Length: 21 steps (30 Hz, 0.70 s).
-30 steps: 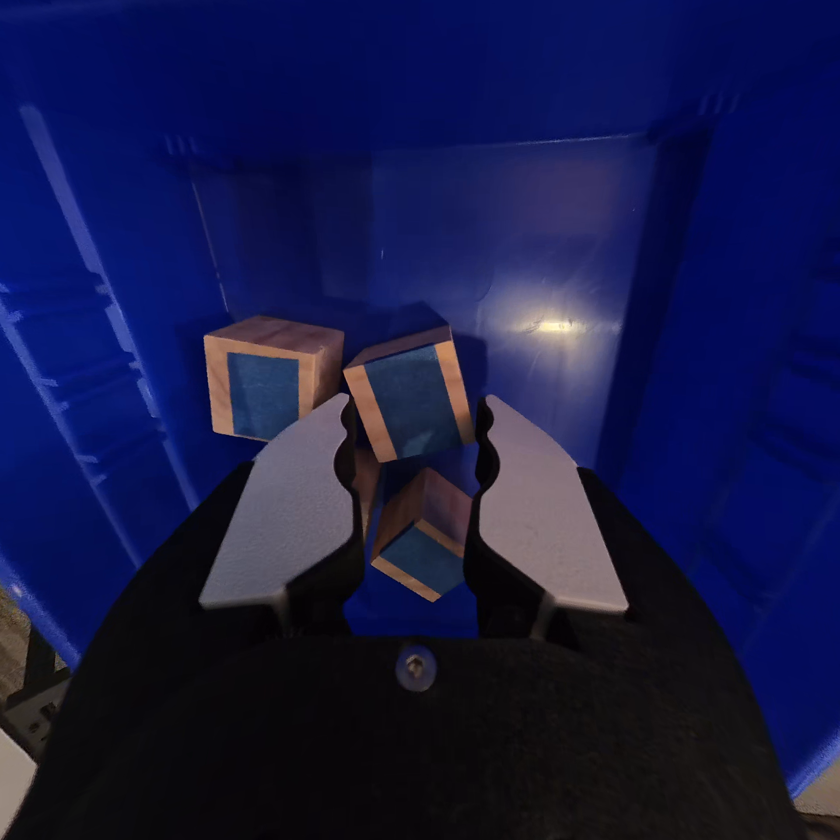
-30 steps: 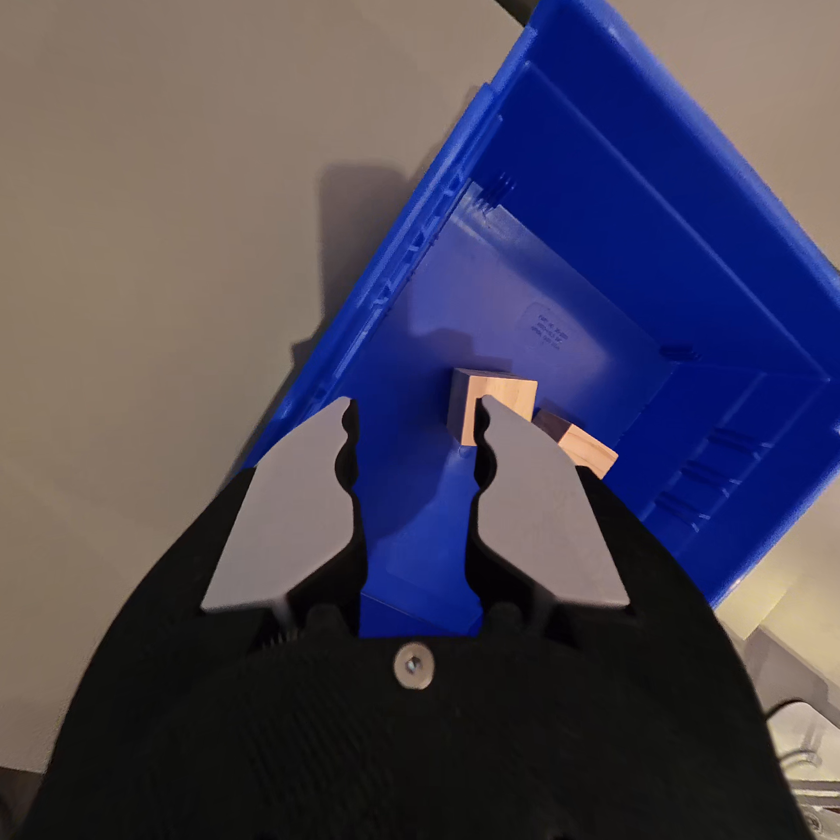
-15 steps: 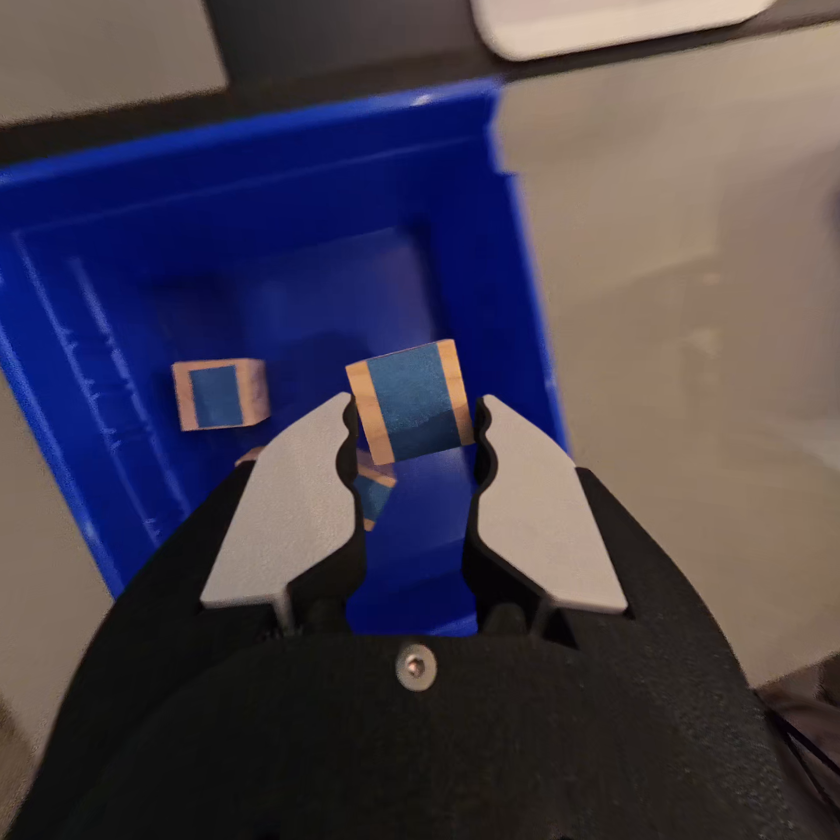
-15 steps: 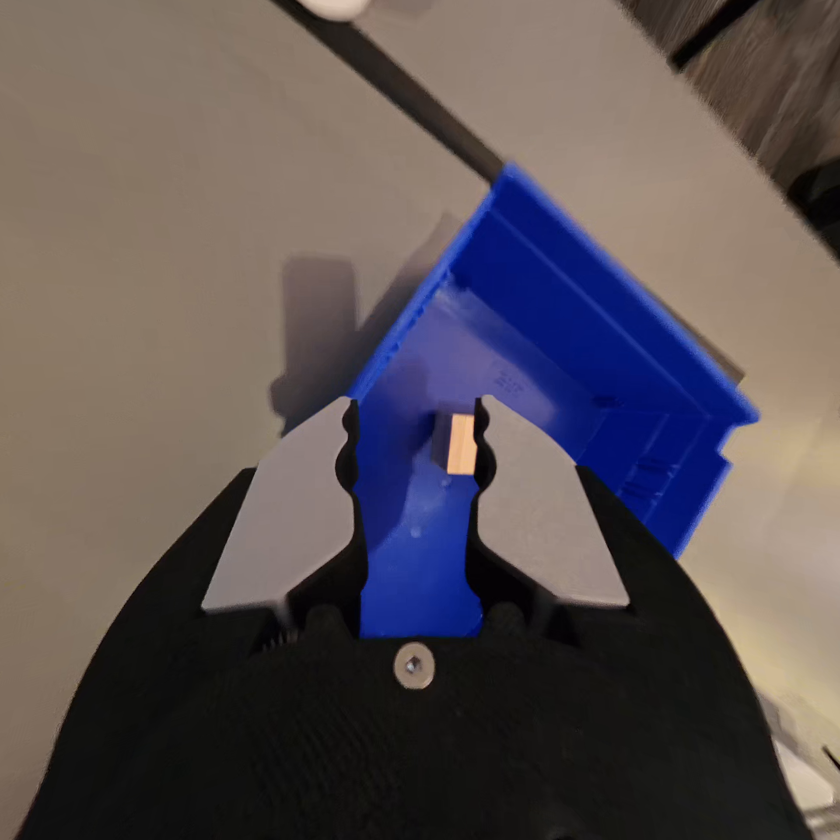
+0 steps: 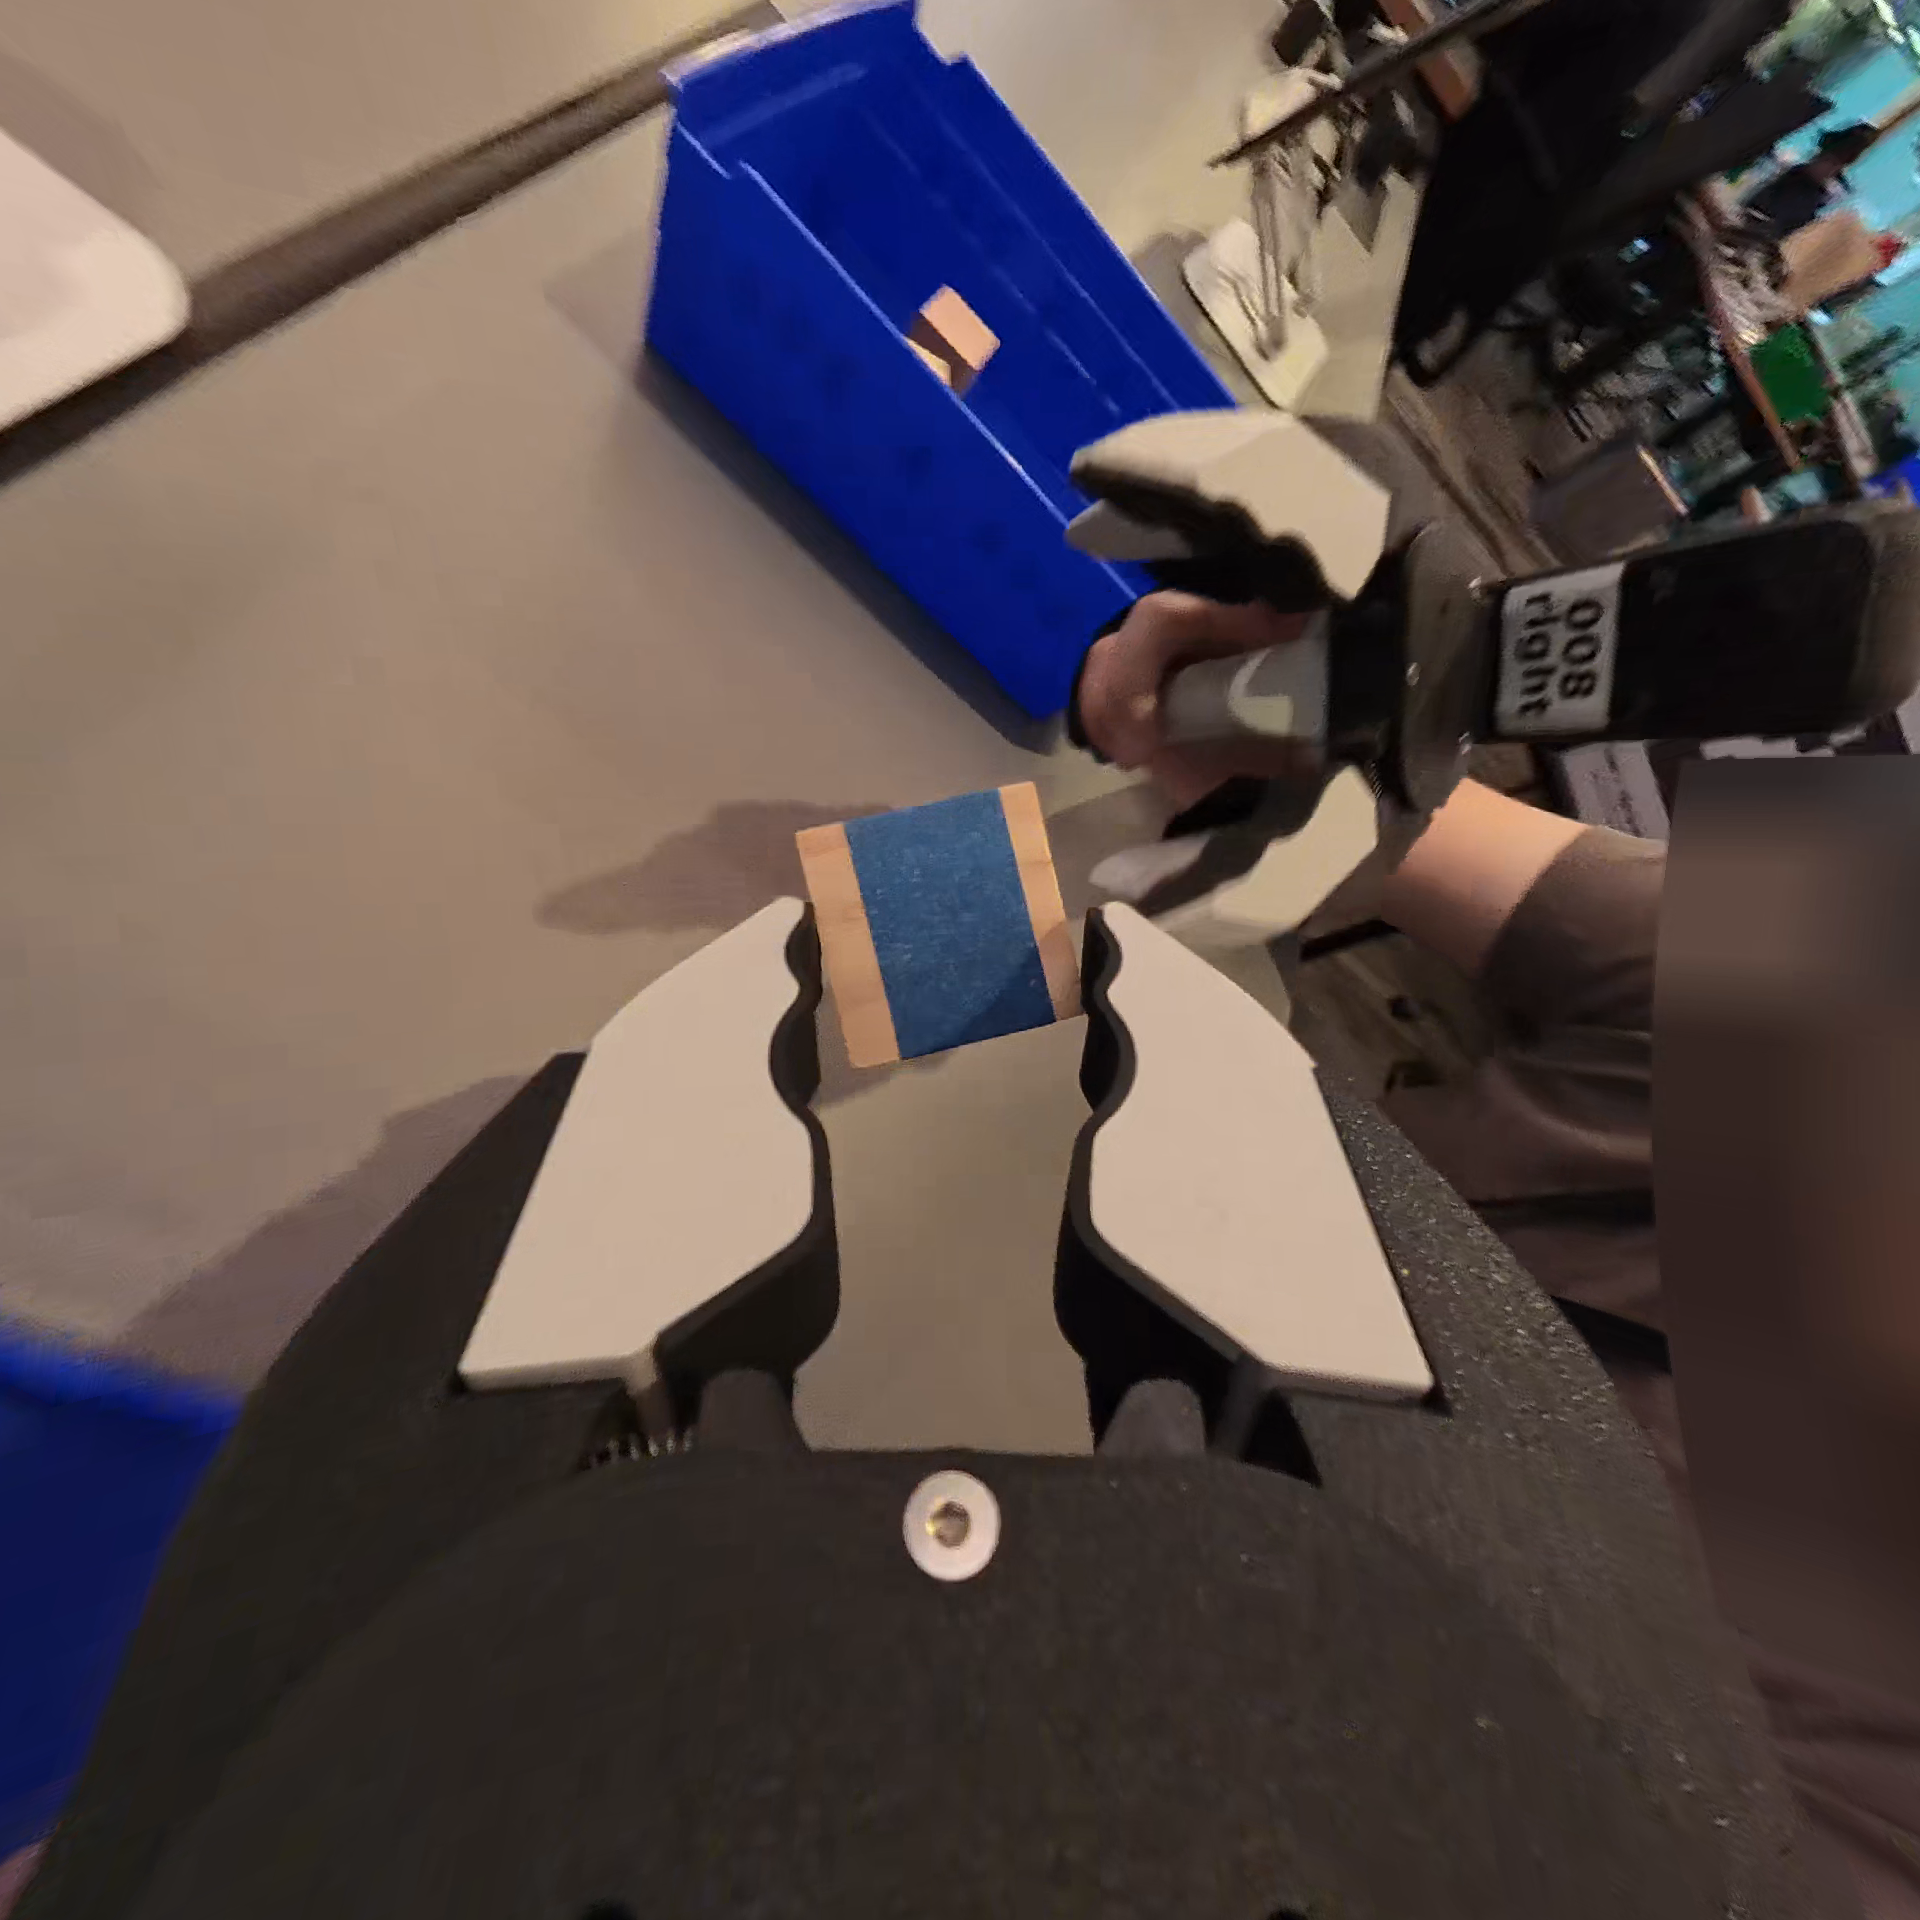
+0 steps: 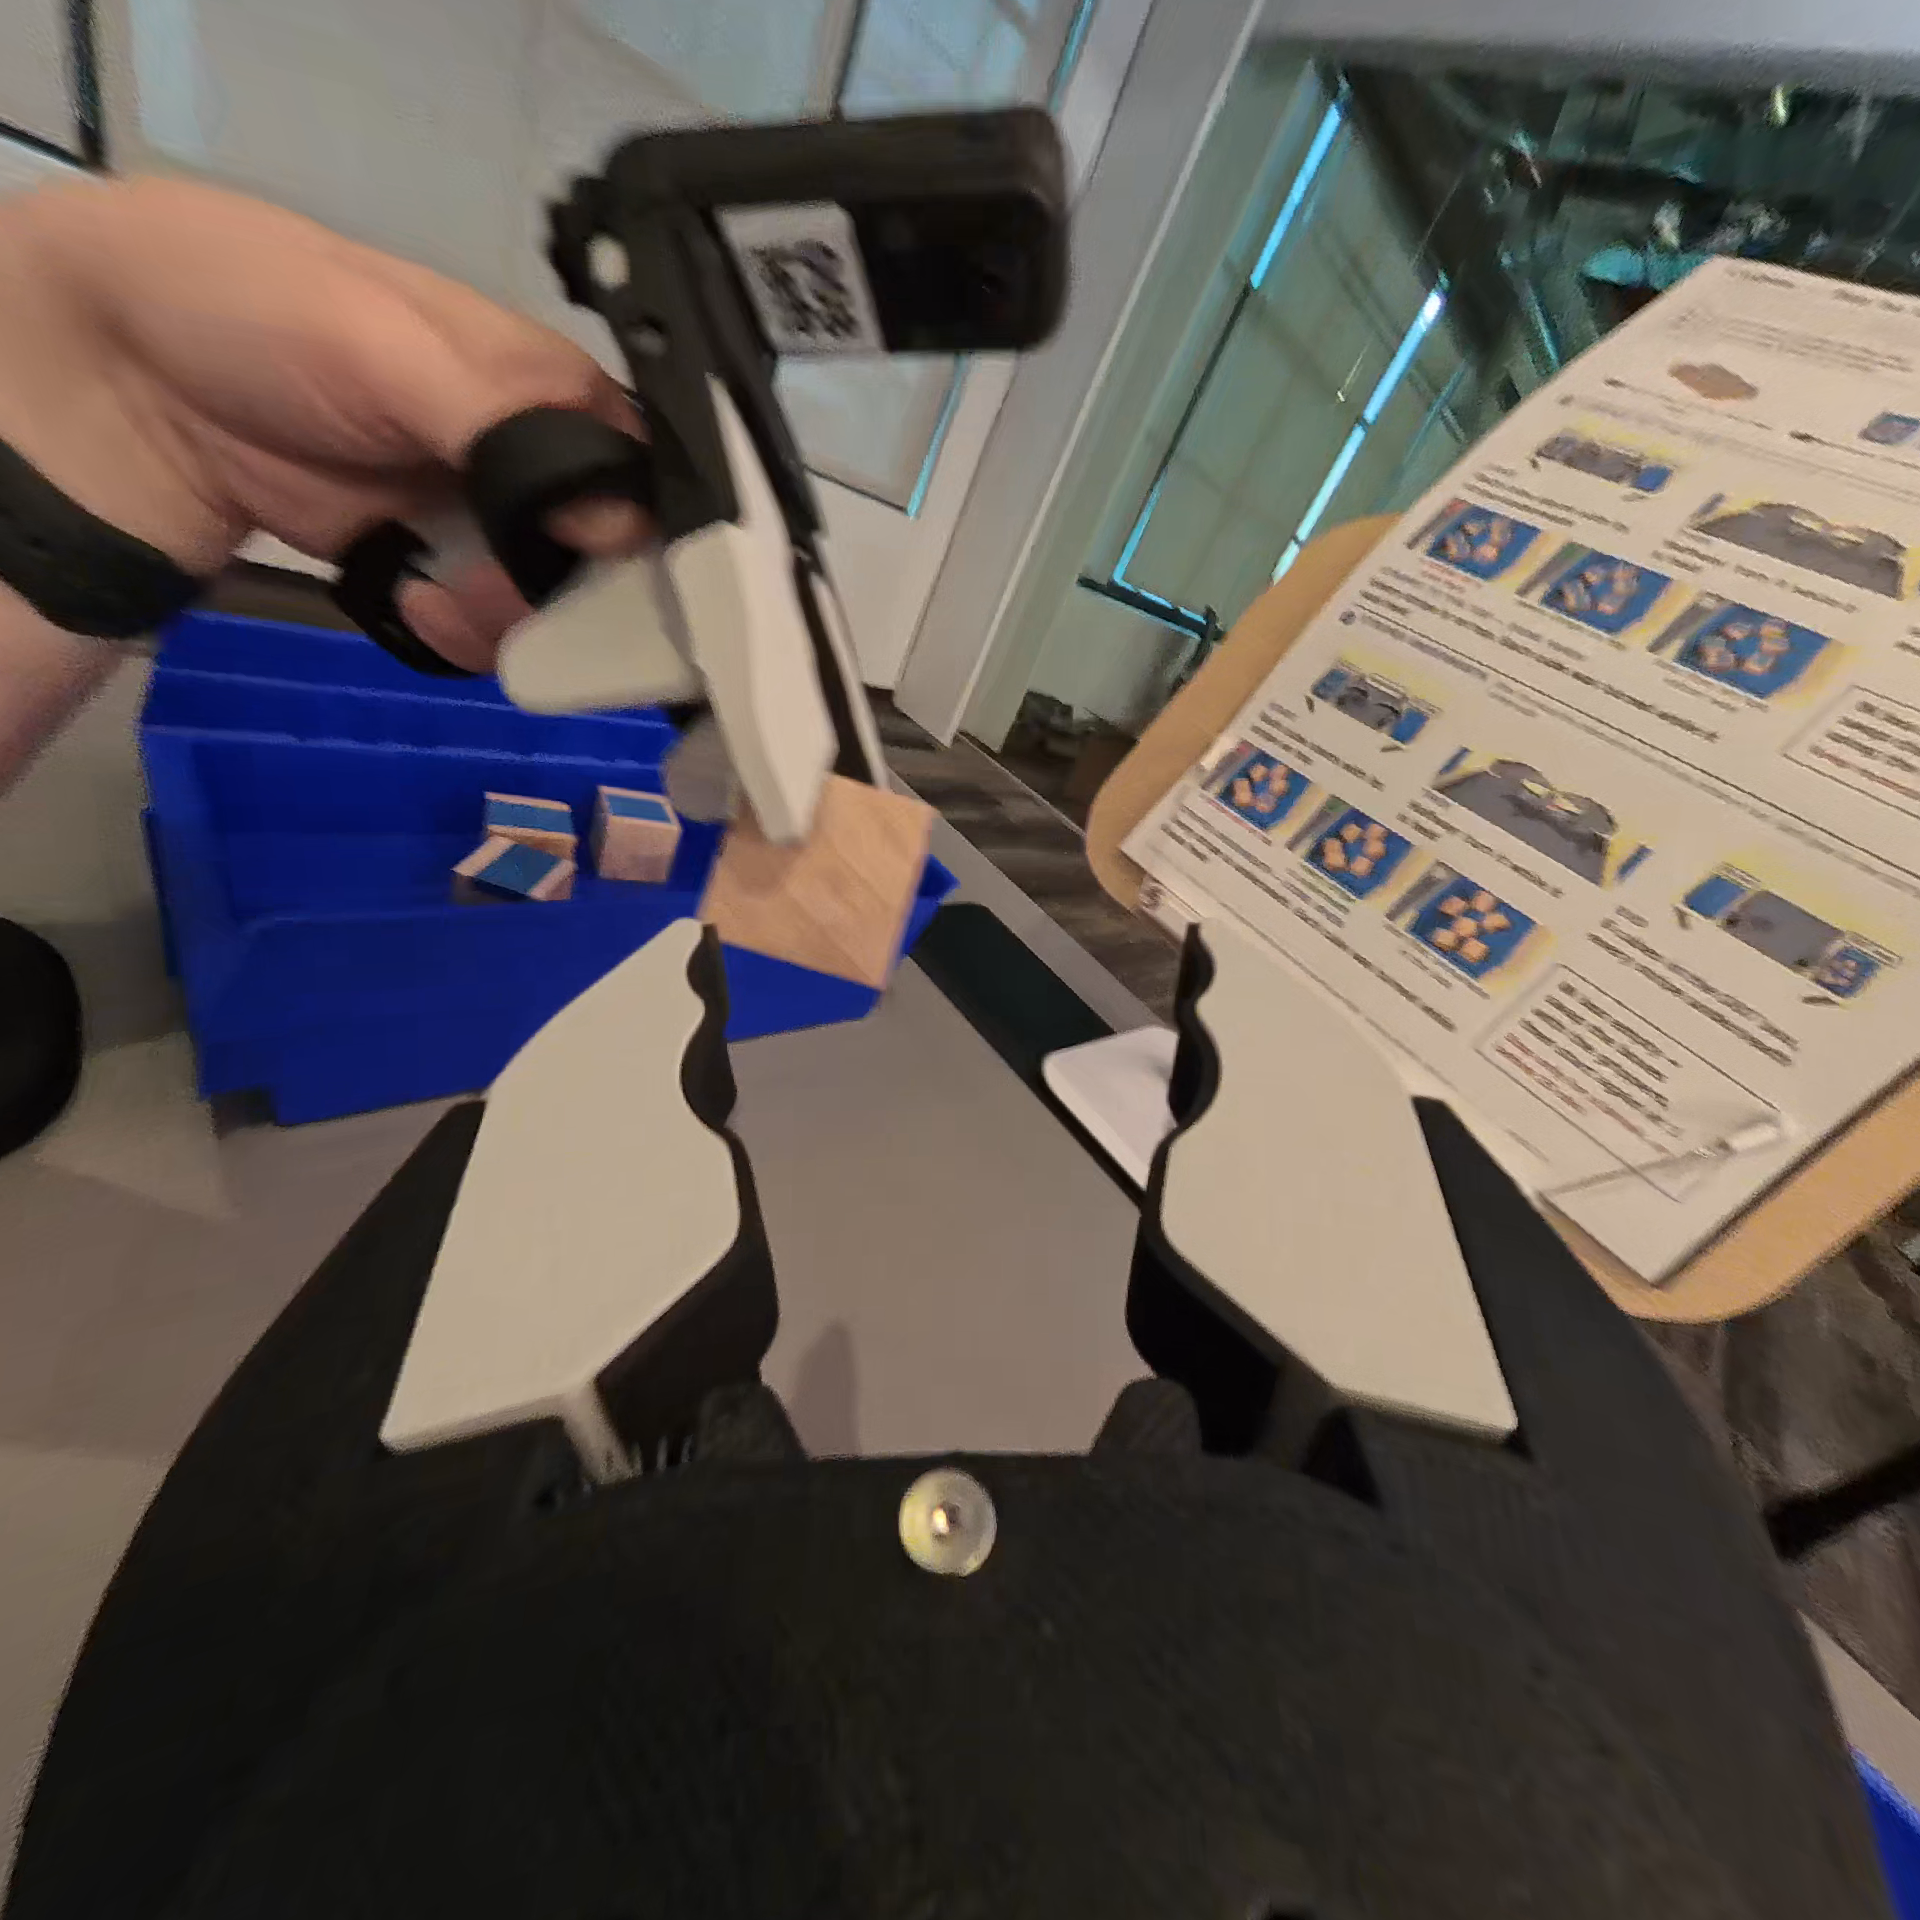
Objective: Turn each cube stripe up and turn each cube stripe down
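My left gripper (image 5: 943, 925) is shut on a wooden cube (image 5: 935, 914) and holds it in the air above the grey table (image 5: 312, 727). The cube's blue stripe faces the left wrist camera. In the right wrist view the same cube (image 6: 821, 894) shows a plain wood face, held by the left gripper (image 6: 758, 810). My right gripper (image 6: 945, 935) is open wide and empty, facing that cube from close by. It also shows in the left wrist view (image 5: 1096, 691), to the right of the cube. A blue bin (image 6: 416, 977) behind holds three striped cubes (image 6: 634, 831).
A second blue bin (image 5: 831, 436) on the table holds one cube (image 5: 956, 338). A corner of another blue bin (image 5: 83, 1455) is at the lower left. An instruction sheet on a wooden board (image 6: 1558, 779) stands to the right. A person's hands hold both grippers.
My left gripper lifted the striped cube out of its bin and swung over the table. My right gripper pulled away from the other bin, opened wider and turned to face the cube.
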Tool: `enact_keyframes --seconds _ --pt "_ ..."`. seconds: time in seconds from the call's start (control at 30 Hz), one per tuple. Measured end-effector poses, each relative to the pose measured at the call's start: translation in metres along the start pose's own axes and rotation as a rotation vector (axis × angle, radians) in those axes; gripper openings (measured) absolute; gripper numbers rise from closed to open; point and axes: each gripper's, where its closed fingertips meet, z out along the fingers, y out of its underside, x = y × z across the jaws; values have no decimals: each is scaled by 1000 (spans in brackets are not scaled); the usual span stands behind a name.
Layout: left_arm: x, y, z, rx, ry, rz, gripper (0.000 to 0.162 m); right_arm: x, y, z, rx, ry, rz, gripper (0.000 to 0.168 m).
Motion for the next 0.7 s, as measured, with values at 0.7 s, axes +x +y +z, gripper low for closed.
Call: enact_keyframes --seconds 0.7 --pt "48 -20 19 70 316 18 48 -13 -7 -10 164 75 -24 82"
